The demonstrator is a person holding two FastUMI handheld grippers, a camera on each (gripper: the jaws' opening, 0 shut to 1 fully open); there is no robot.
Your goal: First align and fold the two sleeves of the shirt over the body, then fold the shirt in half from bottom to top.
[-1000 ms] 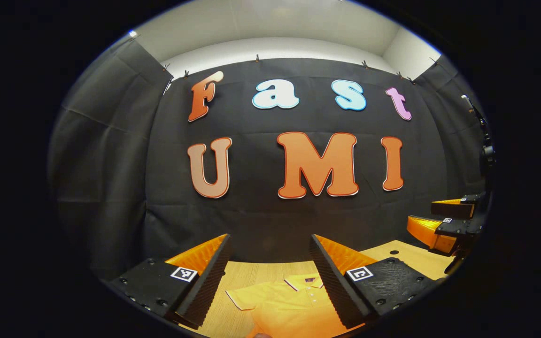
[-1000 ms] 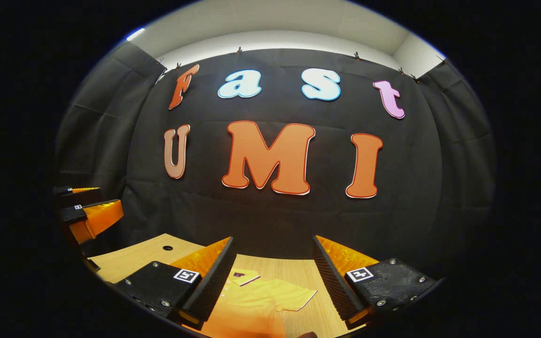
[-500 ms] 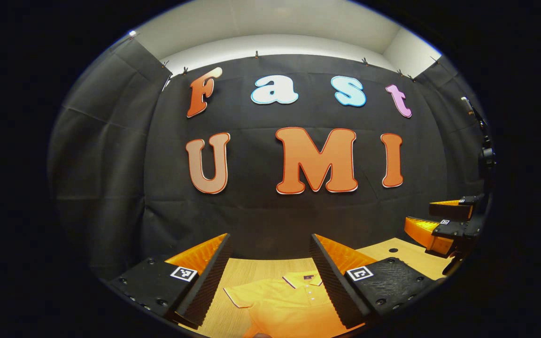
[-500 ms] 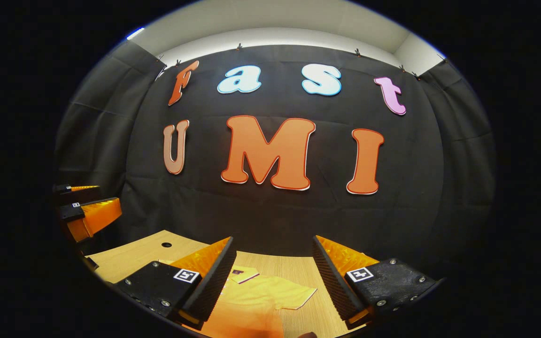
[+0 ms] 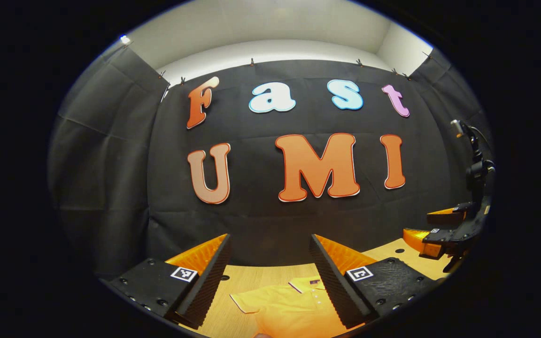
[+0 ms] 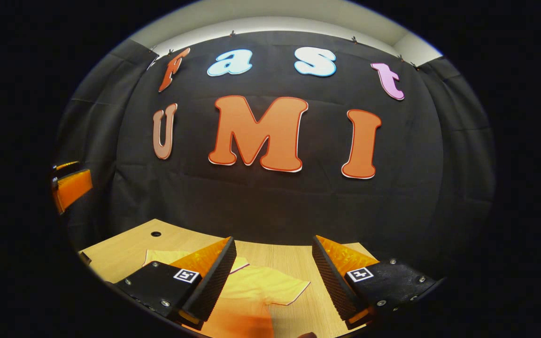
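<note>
A yellow-orange polo shirt (image 5: pixel 289 307) lies flat on the wooden table (image 5: pixel 251 274), collar (image 5: pixel 305 284) toward the cloth wall and one short sleeve (image 5: pixel 247 300) spread to the side. My left gripper (image 5: pixel 270 239) hangs above it, open and holding nothing. In the right gripper view the shirt (image 6: pixel 256 293) shows its other sleeve (image 6: pixel 287 287) lying out flat, and my right gripper (image 6: pixel 273 240) is open above it, also holding nothing. The right gripper (image 5: pixel 442 230) appears at the far right of the left gripper view. The left gripper (image 6: pixel 71 185) sits at the left edge of the right gripper view.
Black cloth walls close off the booth behind and beside the table (image 6: pixel 120 251). Small round holes (image 6: pixel 156 233) (image 5: pixel 395 250) are set in the tabletop near its back corners. Bare wood lies between the shirt and the wall.
The right gripper view has tipped down and shows more table and shirt. The left gripper view has lifted slightly. Both grippers stay open.
</note>
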